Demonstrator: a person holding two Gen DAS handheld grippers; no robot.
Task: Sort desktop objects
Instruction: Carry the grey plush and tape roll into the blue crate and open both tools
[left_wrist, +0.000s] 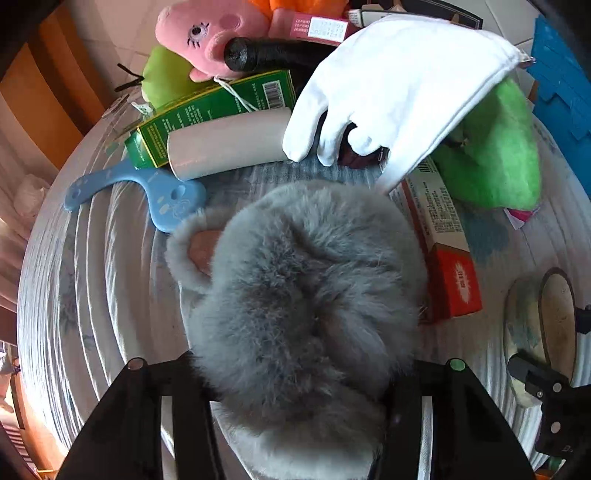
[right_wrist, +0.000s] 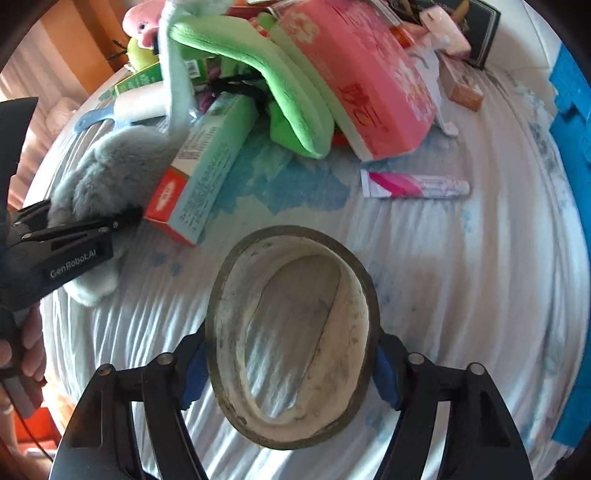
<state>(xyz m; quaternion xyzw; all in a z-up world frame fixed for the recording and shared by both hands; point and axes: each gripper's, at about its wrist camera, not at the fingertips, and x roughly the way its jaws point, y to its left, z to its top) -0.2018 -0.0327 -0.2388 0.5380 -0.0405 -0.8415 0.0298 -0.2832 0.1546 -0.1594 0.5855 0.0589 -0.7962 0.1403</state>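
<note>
Tape roll (right_wrist: 291, 332) lies flat on the sheet, smack btwn my right gripper (right_wrist: 291, 365) fingers, long axis running away from me. Jaws half open, pads beside the rim but imo not squeezing yet. Left gripper (left_wrist: 295, 369) straddles the grey fuzzy slipper (left_wrist: 295, 295), grip unclear.
</note>
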